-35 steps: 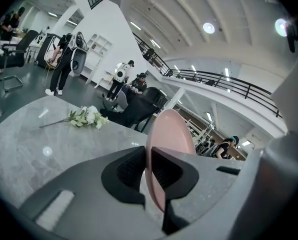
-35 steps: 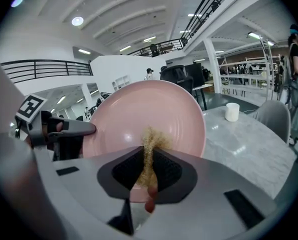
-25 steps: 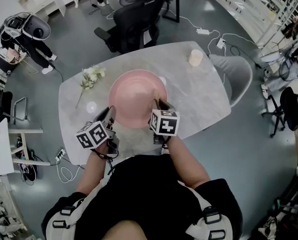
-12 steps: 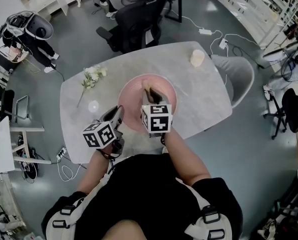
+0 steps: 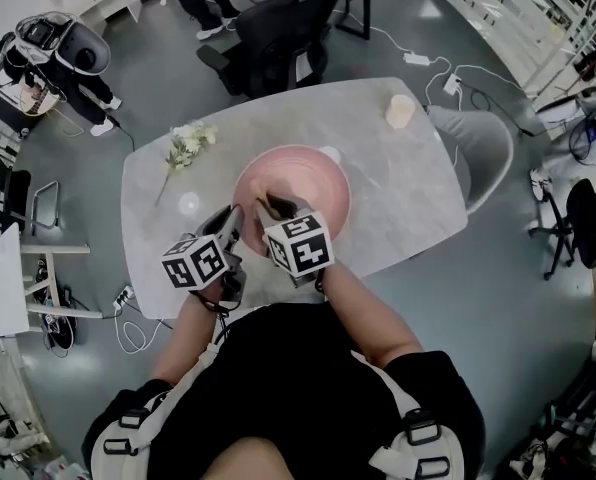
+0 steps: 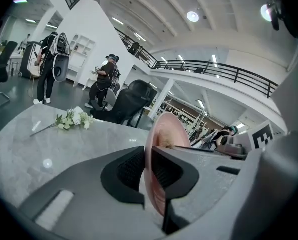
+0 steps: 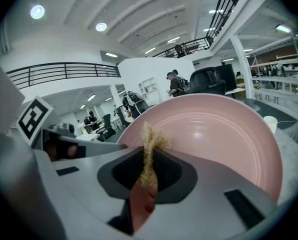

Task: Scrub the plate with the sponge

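A pink plate point(image 5: 303, 183) lies on the grey marble table point(image 5: 408, 203). My left gripper point(image 5: 234, 222) is shut on the plate's near-left rim; in the left gripper view the plate point(image 6: 161, 134) stands edge-on between the two jaws of the left gripper point(image 6: 148, 160). My right gripper point(image 5: 269, 208) reaches over the plate's near-left part, right beside the left one. It is shut on a tan fibrous sponge point(image 7: 150, 151), whose frayed top sticks out against the plate's inner face point(image 7: 219, 134).
A sprig of white flowers point(image 5: 186, 146) lies at the table's left. A pale cup point(image 5: 399, 111) stands at the far right corner and a small clear object point(image 5: 188, 204) sits left of the plate. A grey chair point(image 5: 478, 148) and a black office chair point(image 5: 273, 28) flank the table.
My right gripper swept with the sponge from the plate's near-right rim across its middle to the near-left part. The left gripper kept its hold on the rim.
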Tool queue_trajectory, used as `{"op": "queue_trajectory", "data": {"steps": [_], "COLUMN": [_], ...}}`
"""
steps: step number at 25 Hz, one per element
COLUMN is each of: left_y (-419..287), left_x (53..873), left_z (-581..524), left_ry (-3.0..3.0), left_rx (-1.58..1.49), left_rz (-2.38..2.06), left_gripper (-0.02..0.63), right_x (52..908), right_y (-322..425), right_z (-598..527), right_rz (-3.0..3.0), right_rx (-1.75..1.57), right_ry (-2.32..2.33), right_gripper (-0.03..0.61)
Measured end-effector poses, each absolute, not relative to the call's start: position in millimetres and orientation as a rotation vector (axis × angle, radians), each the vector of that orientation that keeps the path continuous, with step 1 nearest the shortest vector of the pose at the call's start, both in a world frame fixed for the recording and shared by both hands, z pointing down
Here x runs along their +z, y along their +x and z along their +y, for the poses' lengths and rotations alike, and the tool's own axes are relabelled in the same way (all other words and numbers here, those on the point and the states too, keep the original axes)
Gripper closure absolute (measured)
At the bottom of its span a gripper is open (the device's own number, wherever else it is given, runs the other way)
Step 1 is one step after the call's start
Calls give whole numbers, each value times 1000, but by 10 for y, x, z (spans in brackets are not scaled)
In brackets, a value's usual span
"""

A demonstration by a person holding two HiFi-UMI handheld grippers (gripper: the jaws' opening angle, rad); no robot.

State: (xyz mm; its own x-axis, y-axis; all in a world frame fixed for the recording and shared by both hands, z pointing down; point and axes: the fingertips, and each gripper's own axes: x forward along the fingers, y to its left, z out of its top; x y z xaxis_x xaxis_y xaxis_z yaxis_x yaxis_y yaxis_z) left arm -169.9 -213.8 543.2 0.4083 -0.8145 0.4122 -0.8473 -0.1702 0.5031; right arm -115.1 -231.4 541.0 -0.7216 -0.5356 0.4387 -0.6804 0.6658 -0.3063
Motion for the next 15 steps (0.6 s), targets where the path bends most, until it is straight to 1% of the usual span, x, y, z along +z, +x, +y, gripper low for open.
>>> {"op": "queue_trajectory", "data": {"steps": [8,12,15], "left_y": [-1817,-1898,-1949], "left_x": [5385,5386,5409], "left_z": [-2168,-2206,-2220], "left_ry": [1945,1917,1900], "left_rx": [7,-22,-33], "left_rz": [-1434,-1439,-1441], "left_gripper": [571,567,565], "right_x": [5603,5757,5883], "right_y": [-1335,-1271,-1114], "right_z": [-1944,-1886,-1870], "right_rz": [-2525,-2428,-2366], "right_rx": [604,528,537], "right_ry": [762,768,802], "right_gripper": [523,522,522]}}
